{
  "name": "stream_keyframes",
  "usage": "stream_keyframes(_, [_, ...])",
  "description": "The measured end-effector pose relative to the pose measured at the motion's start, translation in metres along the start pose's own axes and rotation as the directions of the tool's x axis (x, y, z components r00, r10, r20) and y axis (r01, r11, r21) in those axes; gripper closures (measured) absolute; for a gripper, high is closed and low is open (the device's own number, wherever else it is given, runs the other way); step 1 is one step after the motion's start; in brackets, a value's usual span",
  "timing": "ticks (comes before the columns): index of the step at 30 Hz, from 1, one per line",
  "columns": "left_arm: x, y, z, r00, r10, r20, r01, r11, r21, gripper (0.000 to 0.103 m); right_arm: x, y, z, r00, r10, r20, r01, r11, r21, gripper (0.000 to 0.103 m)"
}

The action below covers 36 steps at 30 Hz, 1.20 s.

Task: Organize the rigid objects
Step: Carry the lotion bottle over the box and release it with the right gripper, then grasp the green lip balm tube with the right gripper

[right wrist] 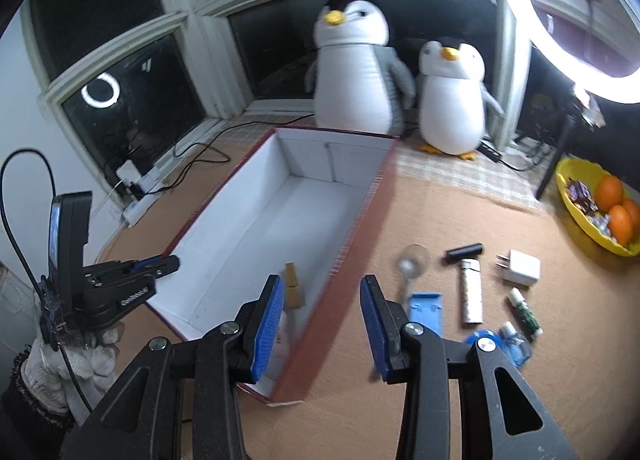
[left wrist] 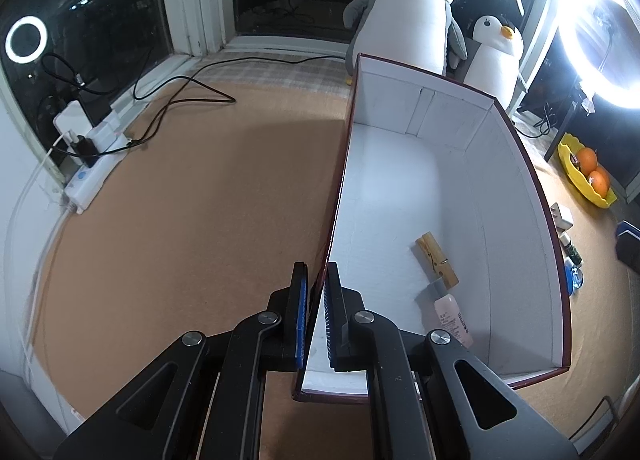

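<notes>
A long box (left wrist: 516, 164), red outside and white inside, lies on the cork table. My left gripper (left wrist: 316, 272) is shut on the box's left wall near its front corner; in the right wrist view a gloved hand holds this left gripper (right wrist: 160, 262). Inside the box (right wrist: 240, 196) lie a wooden clothespin (left wrist: 437, 259) (right wrist: 292, 284) and a small pink bottle (left wrist: 454, 316) (right wrist: 283, 334). My right gripper (right wrist: 322, 284) hangs open over the box's right wall, with nothing gripped. Right of the box lie a blue plastic piece (right wrist: 426, 310), a white tube (right wrist: 471, 294), a black cylinder (right wrist: 464, 252) and a white charger (right wrist: 520, 266).
Two plush penguins (right wrist: 356, 72) (right wrist: 452, 100) stand behind the box by the window. A yellow bowl (right wrist: 568, 172) with oranges sits at far right under a ring light (right wrist: 516, 20). A power strip (left wrist: 92, 180) and cables lie at the left edge. A small blue bottle (right wrist: 516, 344) lies near my right fingers.
</notes>
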State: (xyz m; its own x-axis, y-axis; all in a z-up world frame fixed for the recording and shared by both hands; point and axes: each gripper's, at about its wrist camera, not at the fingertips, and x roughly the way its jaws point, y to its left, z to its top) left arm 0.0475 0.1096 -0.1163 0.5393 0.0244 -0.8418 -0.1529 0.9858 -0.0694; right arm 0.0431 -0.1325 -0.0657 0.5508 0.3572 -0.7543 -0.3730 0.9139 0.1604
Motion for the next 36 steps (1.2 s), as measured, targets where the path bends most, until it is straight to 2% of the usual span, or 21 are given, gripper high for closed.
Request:
stream_keyframes(6, [0.002, -0.002, 0.001, 1.000, 0.015, -0.011, -0.015, 1.000, 0.017, 0.096, -0.011, -0.071, -0.013, 0.995, -0.102, -0.013, 0.103, 0.988, 0.118, 0.067])
stream_keyframes(13, [0.005, -0.005, 0.004, 0.999, 0.035, -0.027, -0.034, 0.999, 0.026, 0.095, -0.001, -0.150, -0.033, 0.967, -0.240, -0.087, 0.253, 0.945, 0.208, 0.067])
stream_keyframes(19, [0.007, -0.008, 0.005, 0.998, 0.052, -0.040, -0.051, 0.998, 0.036, 0.093, 0.019, -0.189, -0.040, 0.958, -0.238, -0.160, 0.272, 0.929, 0.249, 0.067])
stream_keyframes(36, [0.012, -0.013, 0.009, 0.994, 0.090, -0.069, -0.087, 0.995, 0.040, 0.091, 0.082, -0.219, -0.027, 0.937, -0.199, -0.288, 0.260, 0.947, 0.189, 0.067])
